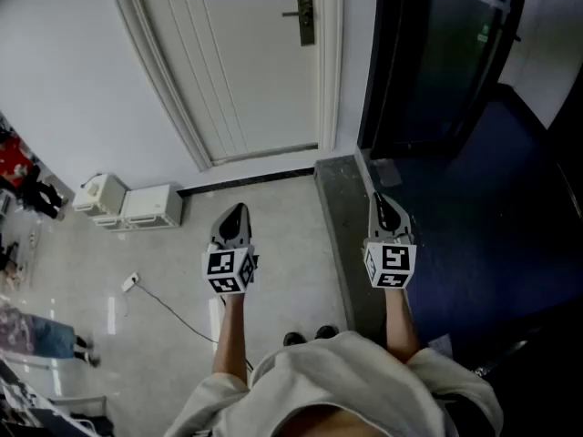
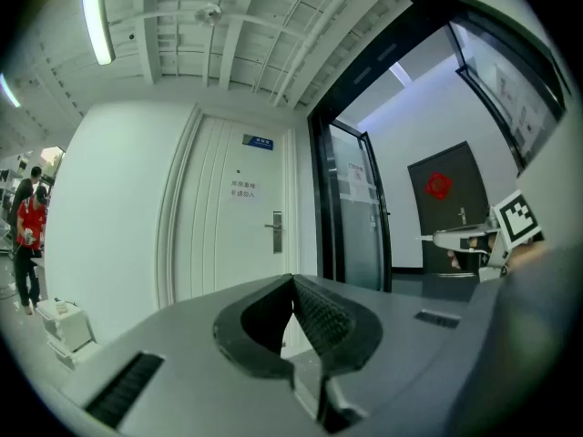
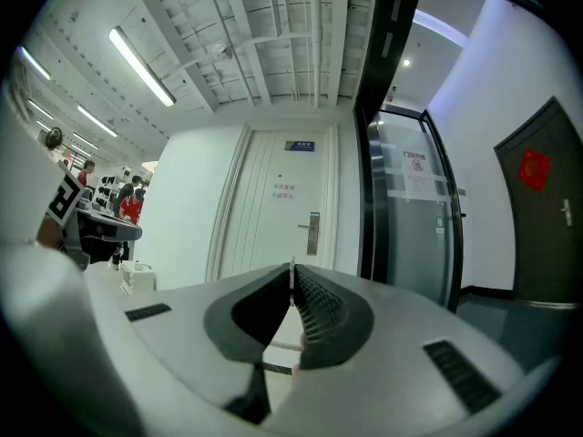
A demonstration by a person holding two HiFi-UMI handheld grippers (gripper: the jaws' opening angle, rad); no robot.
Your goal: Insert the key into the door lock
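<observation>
The left claw (image 1: 238, 209) is pressed together on nothing. Beside it, the right claw (image 1: 379, 199) pinches the key (image 3: 291, 277) — a thin sliver edge-on at its tips. Both point level at the white door (image 1: 246, 62), well ahead — its lock (image 1: 306, 16) sits near the right edge.

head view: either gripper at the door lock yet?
No, the left gripper and the right gripper both hang over the floor, well short of the lock on the closed white door.
</observation>
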